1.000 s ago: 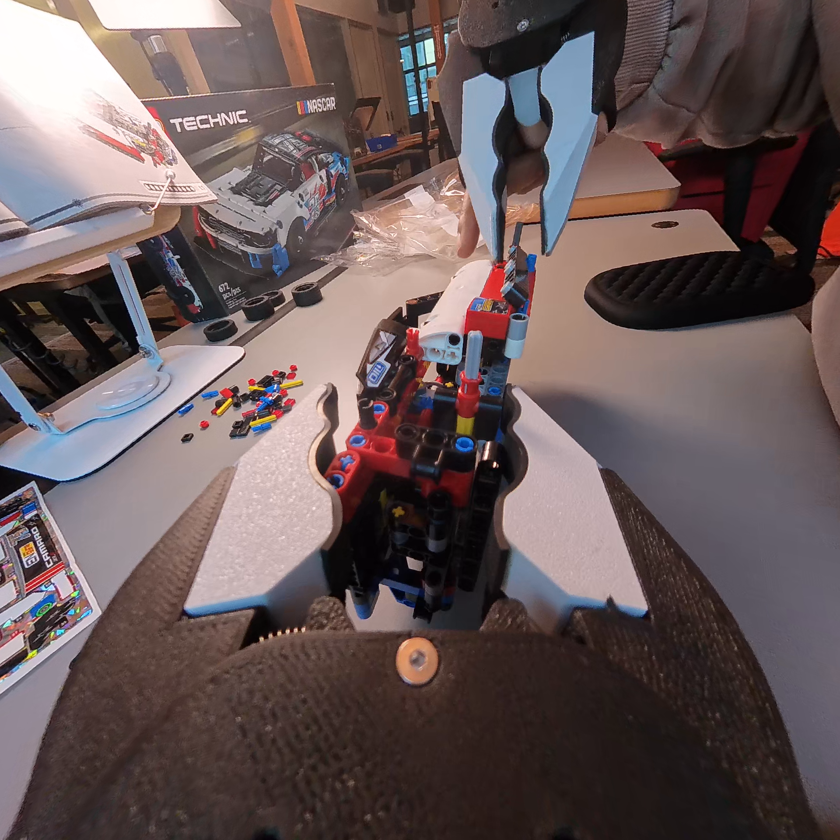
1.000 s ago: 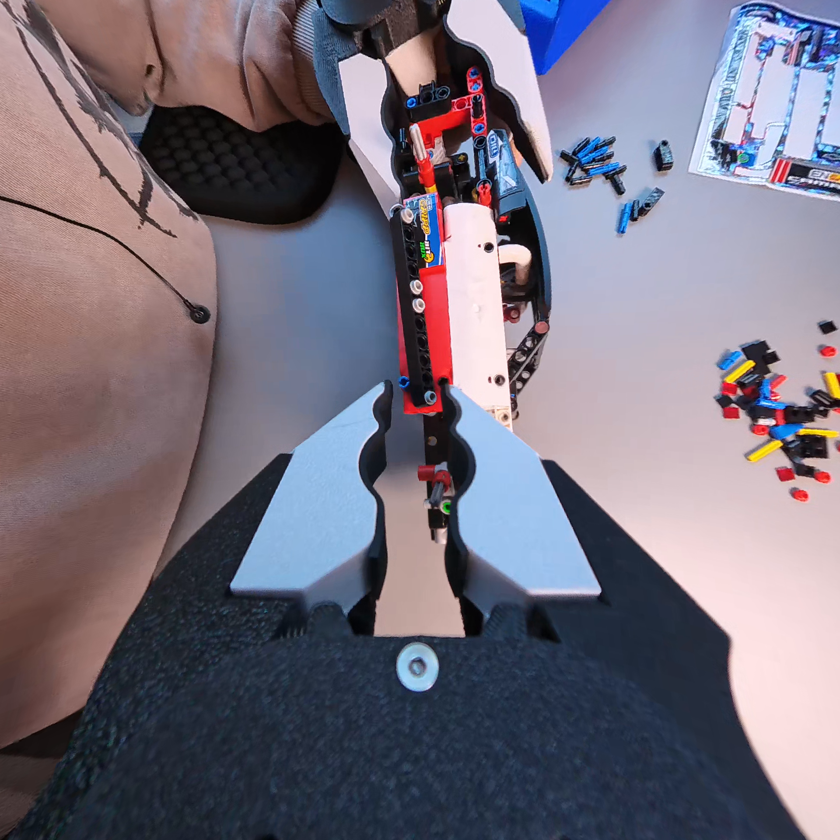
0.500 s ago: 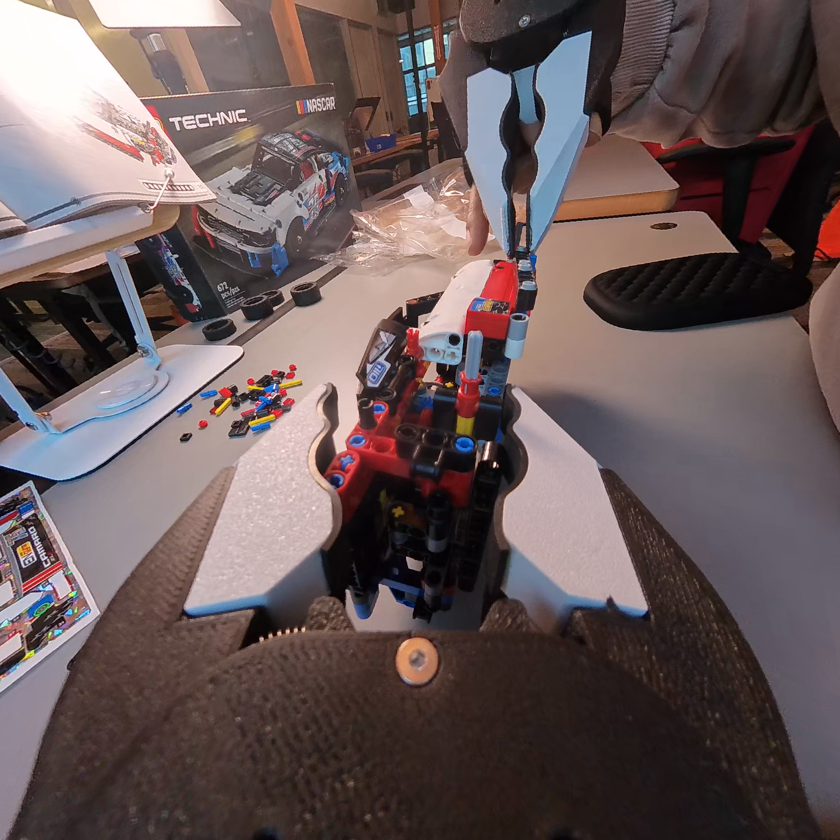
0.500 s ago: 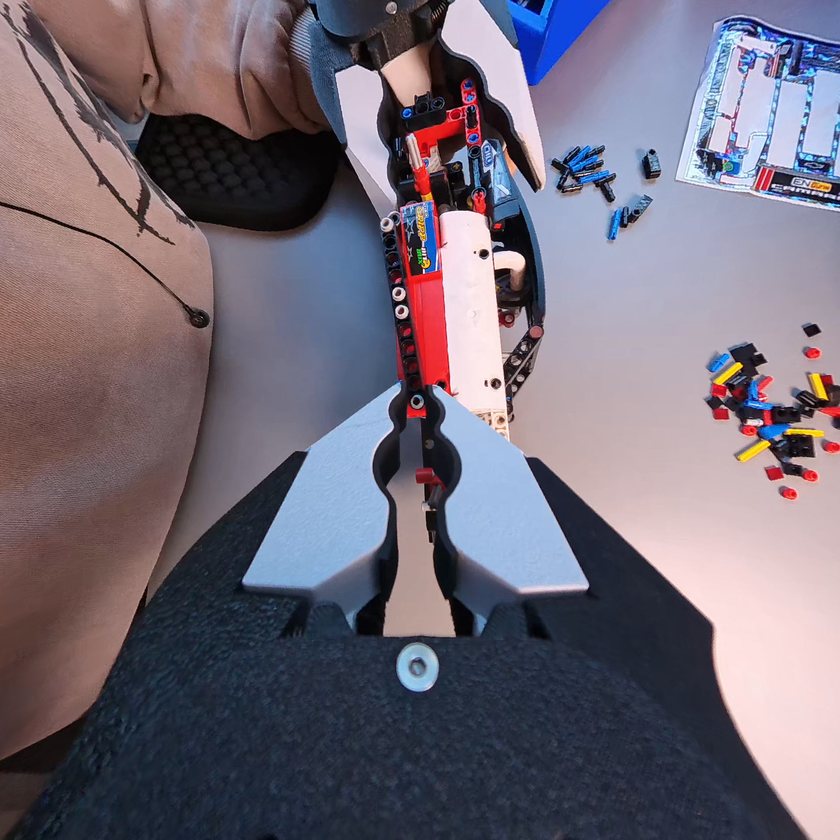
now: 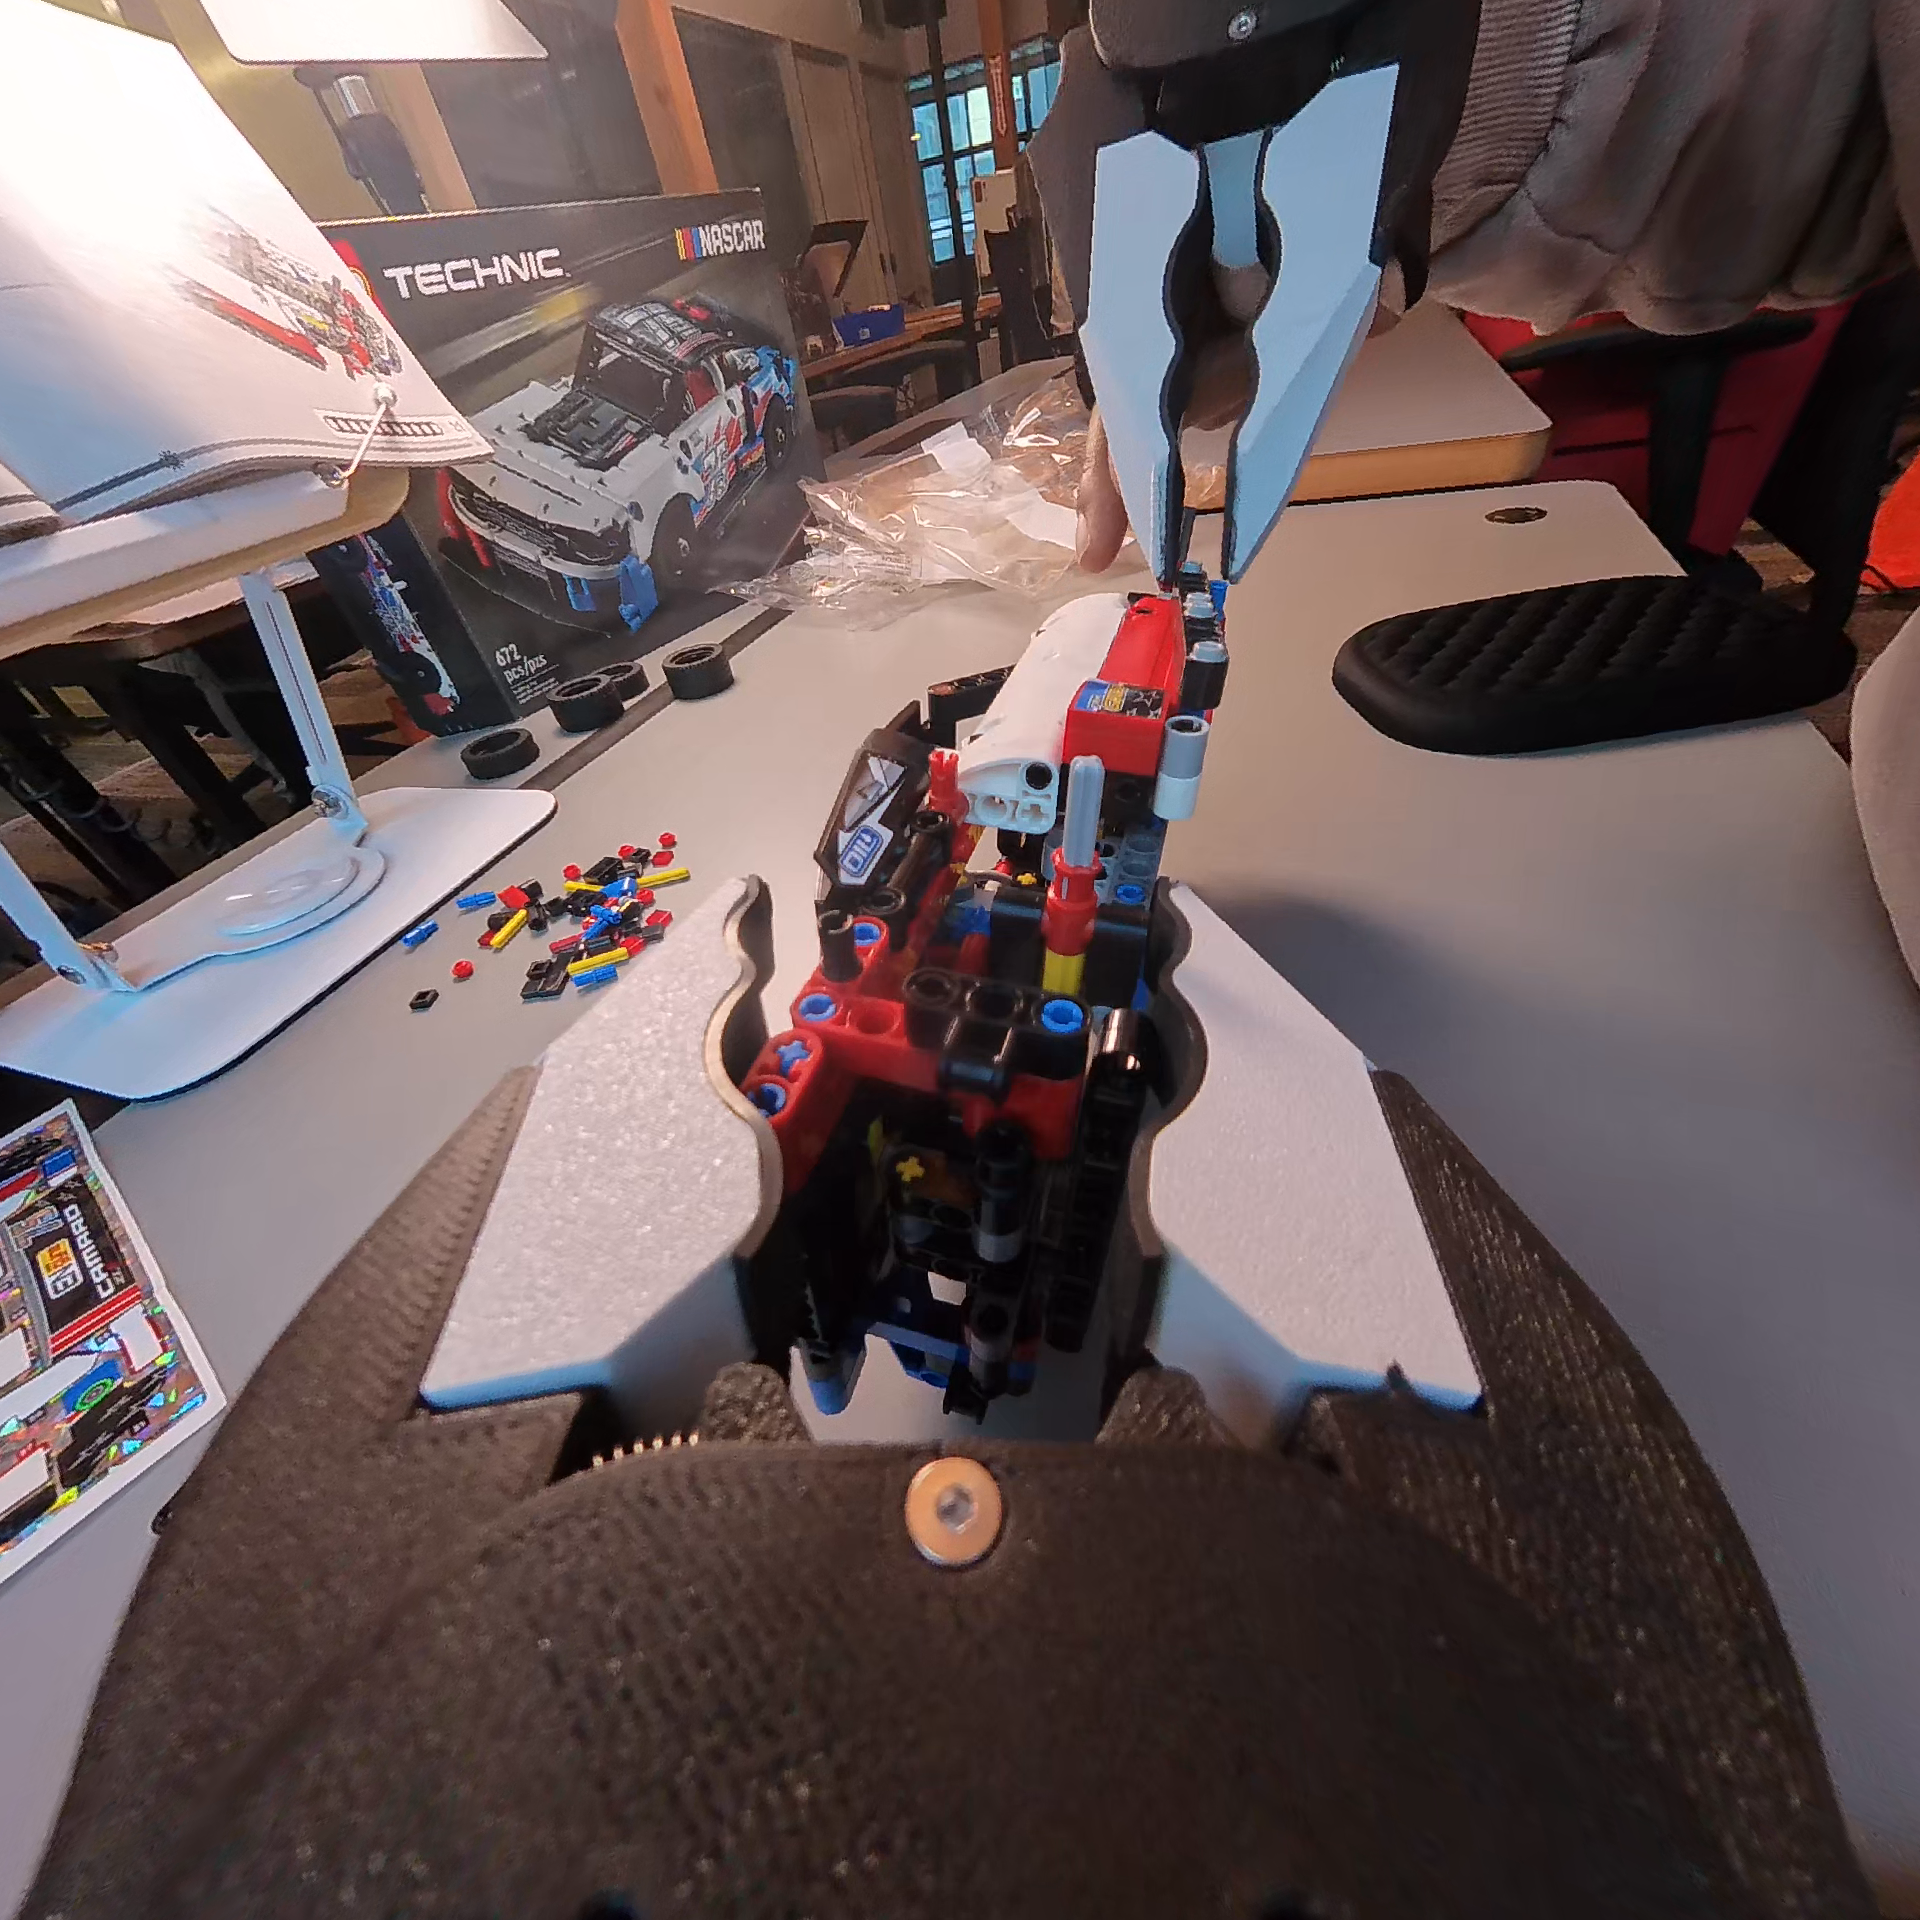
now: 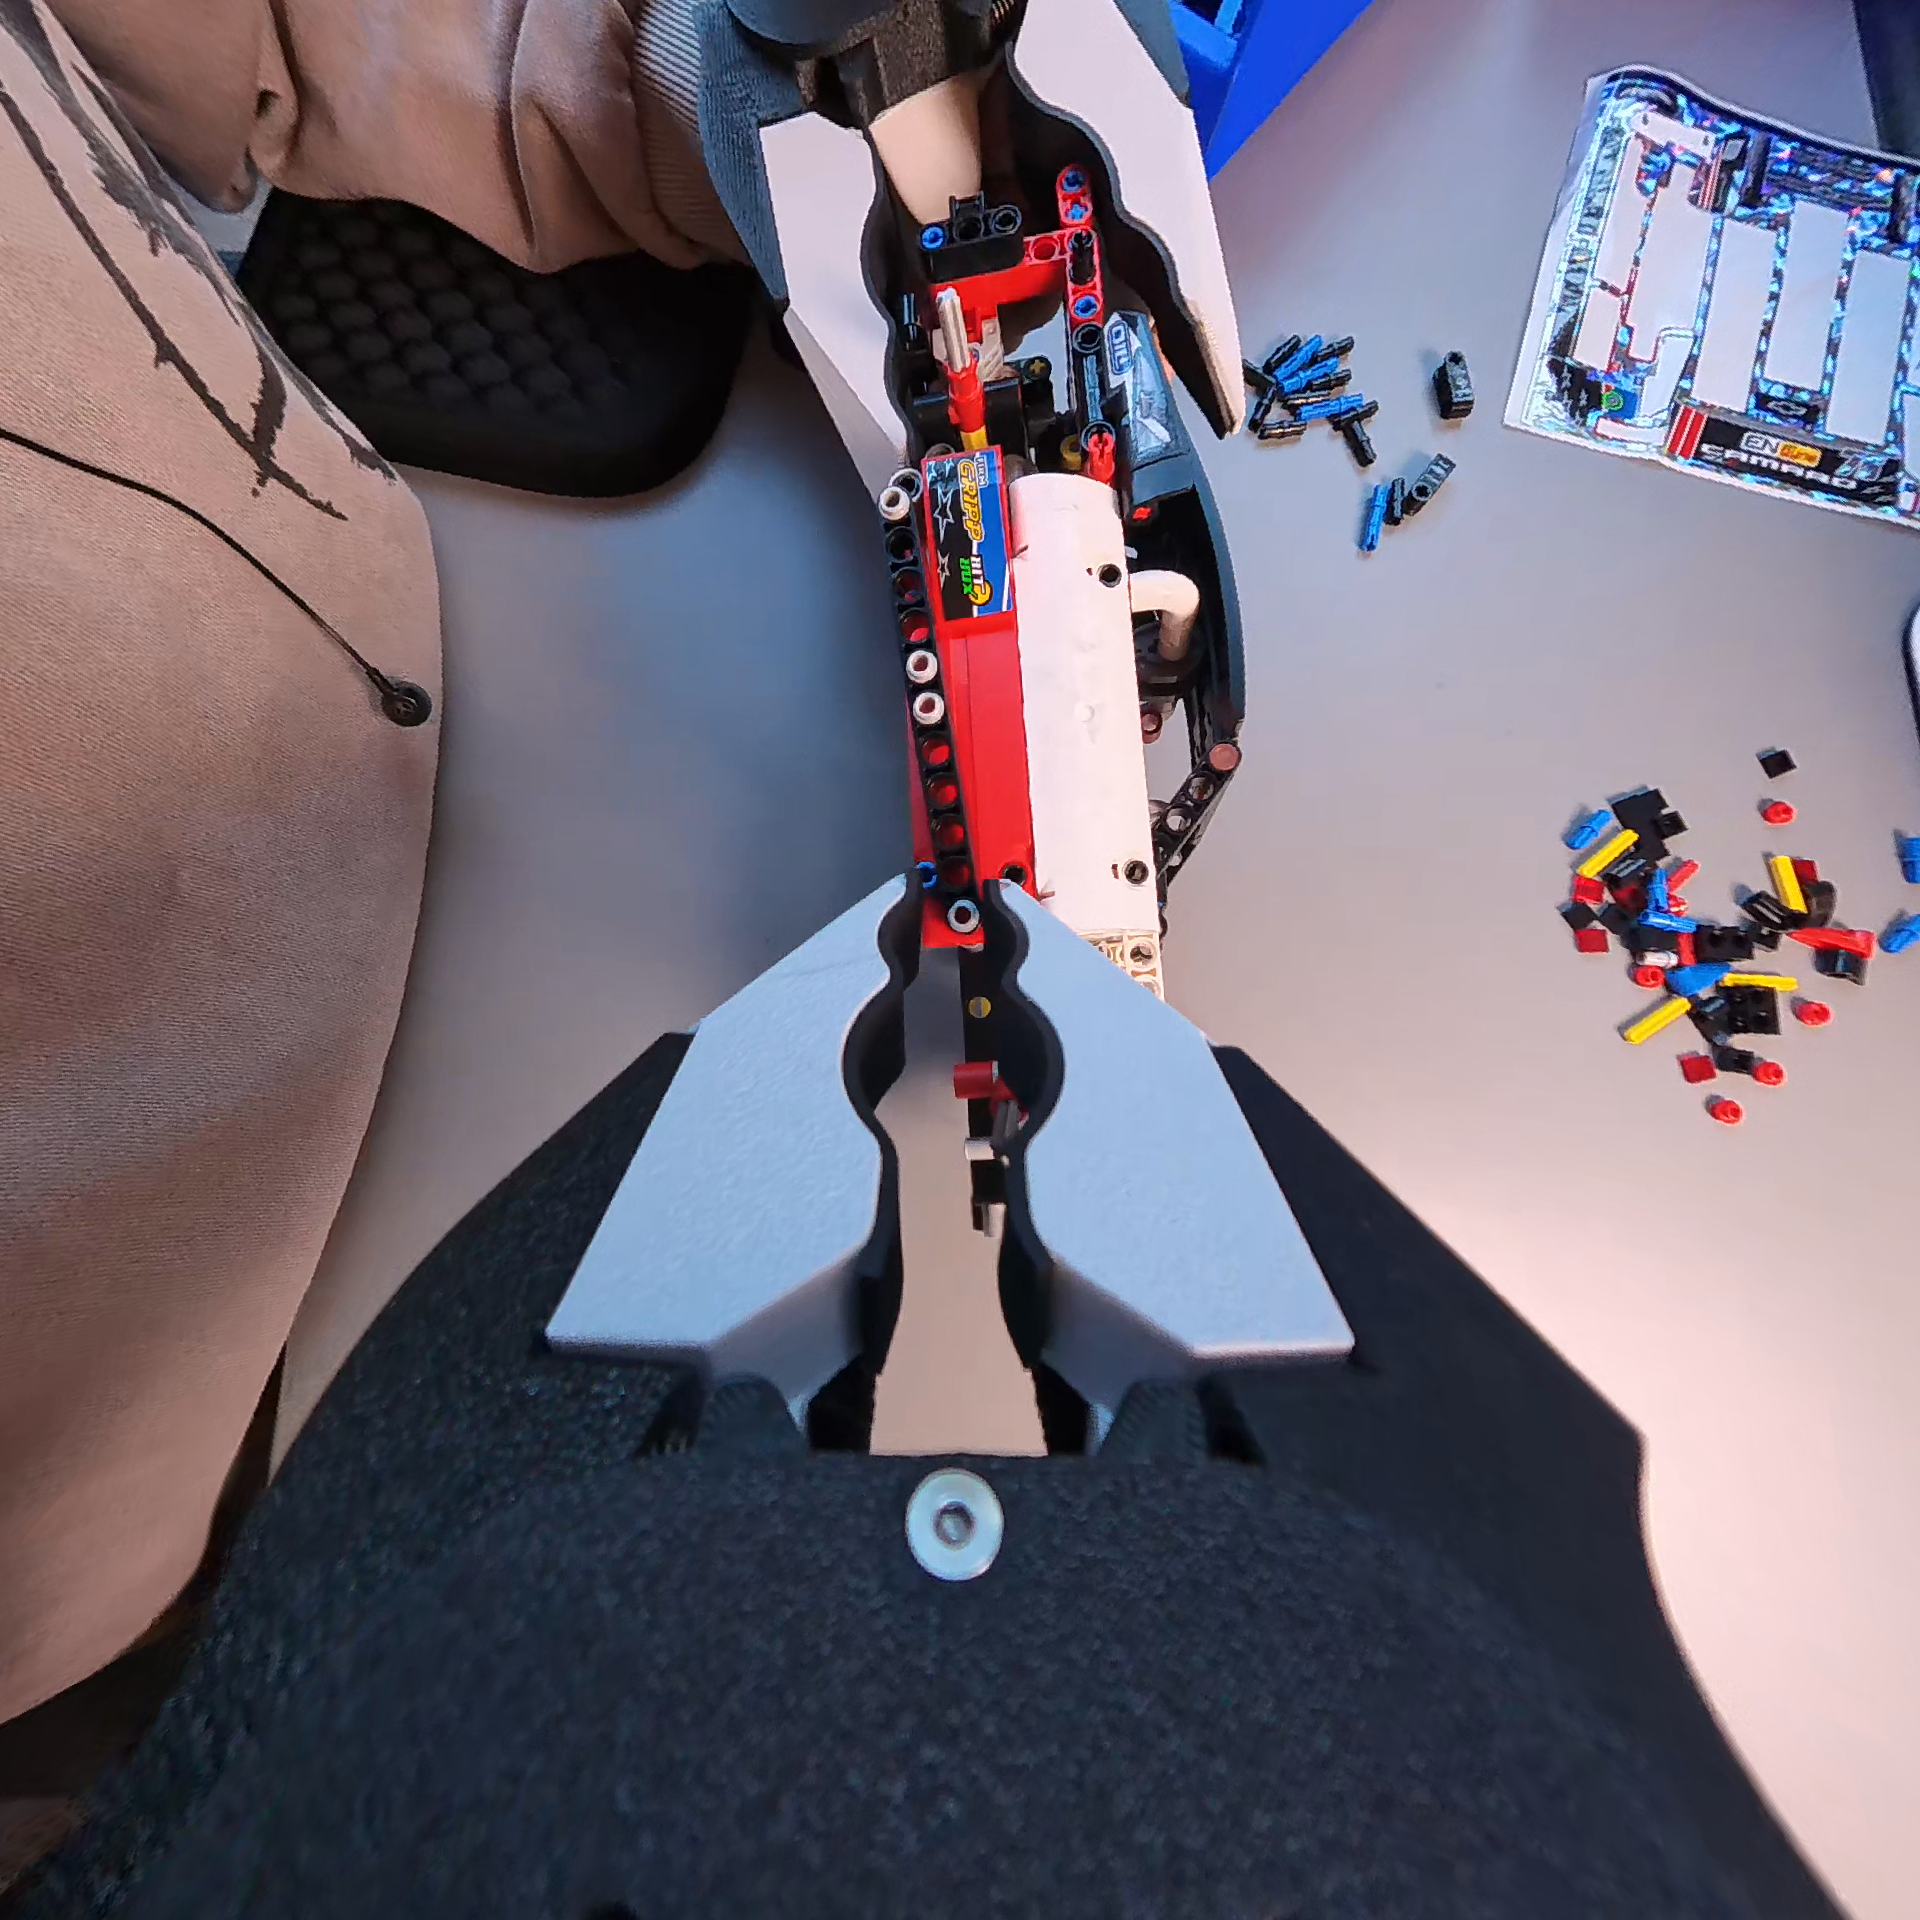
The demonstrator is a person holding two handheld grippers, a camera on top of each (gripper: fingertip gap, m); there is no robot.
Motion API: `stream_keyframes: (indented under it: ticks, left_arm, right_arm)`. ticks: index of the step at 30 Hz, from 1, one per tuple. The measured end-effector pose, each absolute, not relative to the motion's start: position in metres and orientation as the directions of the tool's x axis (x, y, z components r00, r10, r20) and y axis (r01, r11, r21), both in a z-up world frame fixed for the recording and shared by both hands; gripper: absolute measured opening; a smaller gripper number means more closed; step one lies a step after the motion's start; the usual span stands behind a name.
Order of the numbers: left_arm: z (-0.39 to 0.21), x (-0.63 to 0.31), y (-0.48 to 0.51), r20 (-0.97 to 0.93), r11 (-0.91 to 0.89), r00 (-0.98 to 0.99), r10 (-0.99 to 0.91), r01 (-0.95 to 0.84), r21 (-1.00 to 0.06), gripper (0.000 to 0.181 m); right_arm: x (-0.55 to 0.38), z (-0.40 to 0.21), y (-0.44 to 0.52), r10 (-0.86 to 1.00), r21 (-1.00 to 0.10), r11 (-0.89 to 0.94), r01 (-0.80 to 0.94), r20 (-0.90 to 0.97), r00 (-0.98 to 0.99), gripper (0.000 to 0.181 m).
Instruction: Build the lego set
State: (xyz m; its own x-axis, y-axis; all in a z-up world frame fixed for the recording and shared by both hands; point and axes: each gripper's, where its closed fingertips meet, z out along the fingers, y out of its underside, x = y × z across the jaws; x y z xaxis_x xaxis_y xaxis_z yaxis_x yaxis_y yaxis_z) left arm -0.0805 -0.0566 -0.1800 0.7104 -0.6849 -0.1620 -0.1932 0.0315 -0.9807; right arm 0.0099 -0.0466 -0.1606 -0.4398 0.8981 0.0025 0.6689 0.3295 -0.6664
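Note:
The part-built Lego car (image 5: 997, 935), red, white and black, stands on end above the grey table. My left gripper (image 5: 956, 904) is shut on its lower end; it also shows in the right wrist view (image 6: 1060, 416). My right gripper (image 6: 954, 894) has its jaws nearly closed on the top end of the black holed beam (image 6: 920, 665) along the car's red side (image 6: 982, 727). In the left wrist view the right gripper (image 5: 1200, 566) comes down from above onto that end. A thin black part with a red connector (image 6: 975, 1081) shows between the right fingers.
A pile of small loose pieces (image 5: 582, 925) lies left of the car, and blue and black pins (image 6: 1309, 384). An instruction booklet on a white stand (image 5: 260, 883), the set's box (image 5: 582, 416), tyres (image 5: 582, 707), plastic bags (image 5: 935, 509), a sticker sheet (image 5: 73, 1330), and a black mat (image 5: 1590, 665). The grippers' ends are close to 10 centimeters from one another.
My right gripper has moved onto the top end of the car's black beam and its jaws have closed from wide apart to nearly together. The left gripper and car have stayed still.

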Motion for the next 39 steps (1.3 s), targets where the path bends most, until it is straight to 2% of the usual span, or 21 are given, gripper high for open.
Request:
stream_keyframes:
  ticks: [9, 19, 39]
  left_arm:
    - [-0.1800, -0.0808, -0.0567, -0.159, 0.030, 0.711, -0.685, -0.191, -0.981, 0.071]
    - [-0.1799, -0.0809, -0.0562, -0.158, 0.029, 0.713, -0.683, -0.190, -0.981, 0.071]
    - [-0.1799, -0.0802, -0.0567, -0.166, 0.034, 0.711, -0.683, -0.197, -0.980, 0.071]
  right_arm:
    - [0.0103, -0.1647, -0.0432, 0.851, -0.637, 0.451, 0.626, 0.094, -0.517, 0.004]
    - [0.0131, -0.1582, -0.0448, 0.894, -0.603, 0.405, 0.688, 0.104, -0.436, 0.004]
    - [0.0146, -0.1627, -0.0470, 0.890, -0.583, 0.429, 0.690, 0.140, -0.435, 0.006]
